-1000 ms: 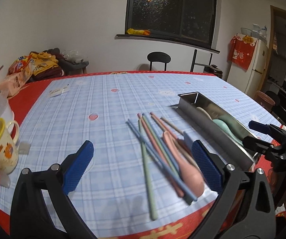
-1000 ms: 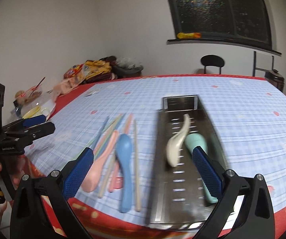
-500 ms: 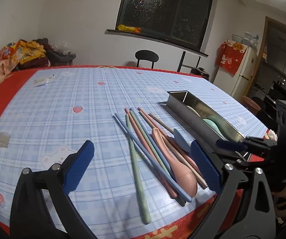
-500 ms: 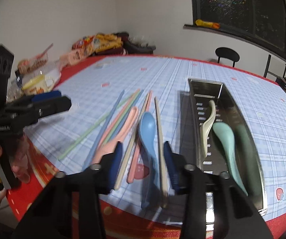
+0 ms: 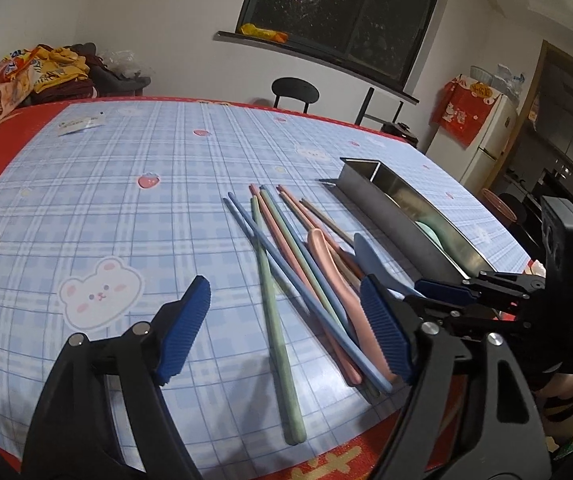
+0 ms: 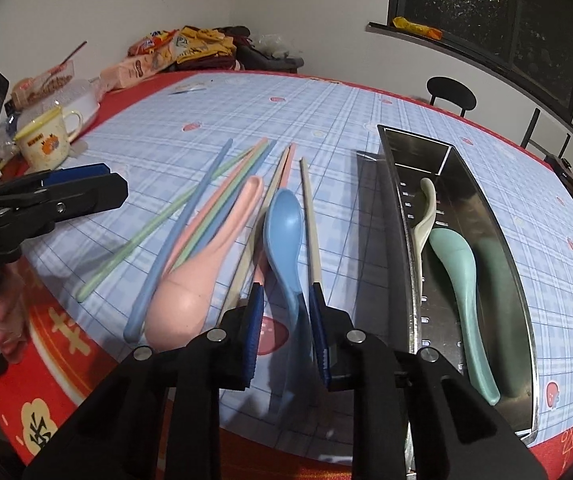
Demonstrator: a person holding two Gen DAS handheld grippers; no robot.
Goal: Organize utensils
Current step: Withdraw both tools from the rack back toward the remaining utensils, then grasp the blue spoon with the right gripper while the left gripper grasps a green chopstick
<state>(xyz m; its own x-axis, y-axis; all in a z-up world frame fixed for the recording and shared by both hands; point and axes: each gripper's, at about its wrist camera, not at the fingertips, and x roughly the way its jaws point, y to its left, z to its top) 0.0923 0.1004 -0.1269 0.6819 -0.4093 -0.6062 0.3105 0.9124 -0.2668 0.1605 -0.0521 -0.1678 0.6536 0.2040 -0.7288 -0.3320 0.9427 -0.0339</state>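
Observation:
A pile of pastel chopsticks (image 5: 274, 256) and two spoons lies near the table's front edge. My right gripper (image 6: 286, 300) is shut on the handle of the blue spoon (image 6: 284, 224), whose bowl still rests on the cloth beside the pink spoon (image 6: 202, 268). The steel utensil tray (image 6: 396, 216) to the right holds a cream spoon (image 6: 424, 216) and a teal spoon (image 6: 460, 276). My left gripper (image 5: 286, 328) is open above the chopsticks, holding nothing. The pink spoon (image 5: 338, 276) and the tray (image 5: 390, 216) also show in the left wrist view.
A yellow-rimmed mug (image 6: 48, 144) and food containers stand at the table's left edge. Snack bags (image 5: 18, 76) are piled at the far left corner. A black chair (image 5: 294, 92) stands beyond the table. The red table edge (image 6: 66, 344) is close below both grippers.
My right gripper moved left from over the tray to the blue spoon and closed on its handle. My left gripper stayed open and shifted slightly closer to the chopsticks.

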